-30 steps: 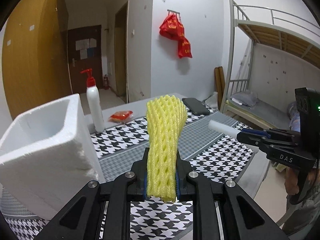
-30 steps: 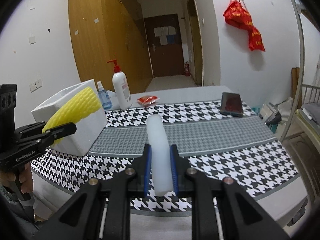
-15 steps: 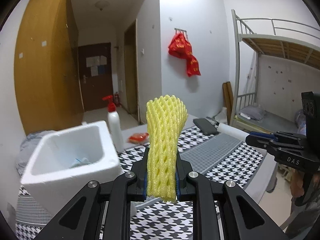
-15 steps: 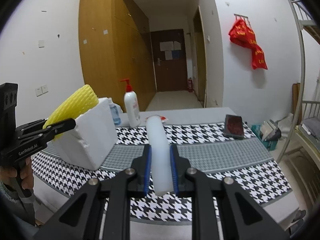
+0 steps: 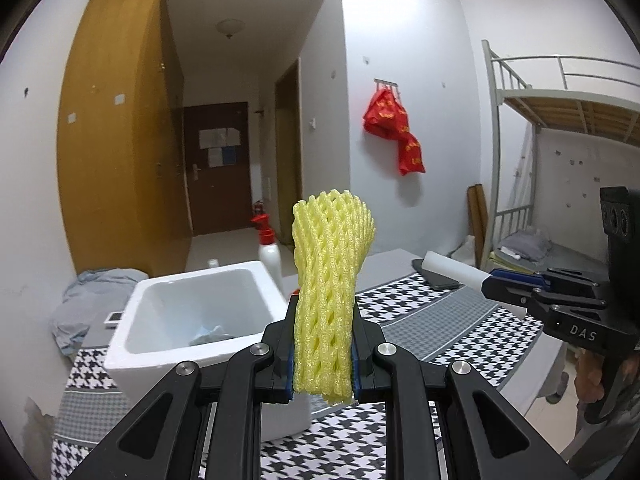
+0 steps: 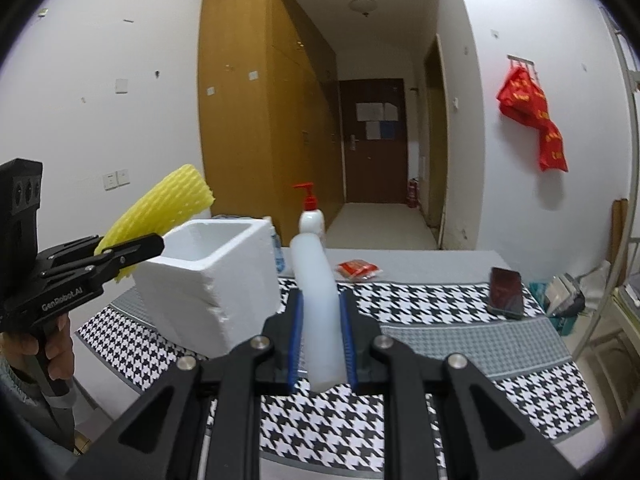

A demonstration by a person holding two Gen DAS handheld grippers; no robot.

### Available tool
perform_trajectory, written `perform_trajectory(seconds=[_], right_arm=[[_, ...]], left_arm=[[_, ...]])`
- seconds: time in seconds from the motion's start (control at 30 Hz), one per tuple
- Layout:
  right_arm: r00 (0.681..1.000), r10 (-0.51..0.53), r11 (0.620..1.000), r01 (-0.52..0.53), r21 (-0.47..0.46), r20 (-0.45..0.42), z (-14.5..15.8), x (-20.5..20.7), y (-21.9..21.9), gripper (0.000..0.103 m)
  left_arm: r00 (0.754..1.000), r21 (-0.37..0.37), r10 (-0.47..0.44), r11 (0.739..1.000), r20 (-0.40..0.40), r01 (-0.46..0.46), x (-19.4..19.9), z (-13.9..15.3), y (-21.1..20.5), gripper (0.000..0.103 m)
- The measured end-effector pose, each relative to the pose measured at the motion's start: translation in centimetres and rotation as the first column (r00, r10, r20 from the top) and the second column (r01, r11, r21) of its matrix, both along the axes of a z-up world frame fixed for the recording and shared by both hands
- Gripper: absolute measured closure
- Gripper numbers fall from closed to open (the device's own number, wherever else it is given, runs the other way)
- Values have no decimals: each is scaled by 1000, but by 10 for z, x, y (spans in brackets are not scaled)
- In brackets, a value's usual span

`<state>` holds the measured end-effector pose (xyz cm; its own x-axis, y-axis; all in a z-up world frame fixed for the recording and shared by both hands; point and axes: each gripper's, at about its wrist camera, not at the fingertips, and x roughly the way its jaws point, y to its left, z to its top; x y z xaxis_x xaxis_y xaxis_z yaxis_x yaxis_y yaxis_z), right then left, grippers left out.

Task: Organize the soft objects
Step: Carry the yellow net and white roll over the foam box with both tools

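My left gripper [image 5: 322, 354] is shut on a yellow foam net sleeve [image 5: 330, 276] that stands upright between its pads, raised above the table just right of the white foam box [image 5: 192, 312]. The box is open at the top, with something bluish lying inside. My right gripper [image 6: 322, 354] is shut on a white foam tube [image 6: 318, 304], held above the houndstooth cloth to the right of the foam box [image 6: 212, 280]. The left gripper [image 6: 132, 248] with the yellow sleeve [image 6: 160, 208] shows at the left of the right wrist view. The right gripper [image 5: 508, 286] and its white tube [image 5: 452, 268] show at the right of the left wrist view.
A pump bottle with a red top [image 6: 312, 216] and a small blue bottle stand behind the box. A red packet [image 6: 358, 270] and a dark phone [image 6: 506, 292] lie on the table [image 6: 440, 320]. A bunk bed [image 5: 560, 160] stands to the right.
Both grippers have risen with their foam pieces and tilted downward less. The foam box now shows its inside in the left wrist view and sits lower in both views.
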<state>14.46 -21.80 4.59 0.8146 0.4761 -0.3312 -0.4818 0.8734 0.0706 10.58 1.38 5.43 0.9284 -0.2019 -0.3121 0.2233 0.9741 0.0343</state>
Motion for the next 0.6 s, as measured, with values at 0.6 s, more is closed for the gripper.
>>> perform_trajectory(seconds=[0.6], right_arm=[[987,160,987,-159,-36,22,10,7,61,81]], left_arm=[[989,-14,150,989,-1,-150,-11,1,46,83]])
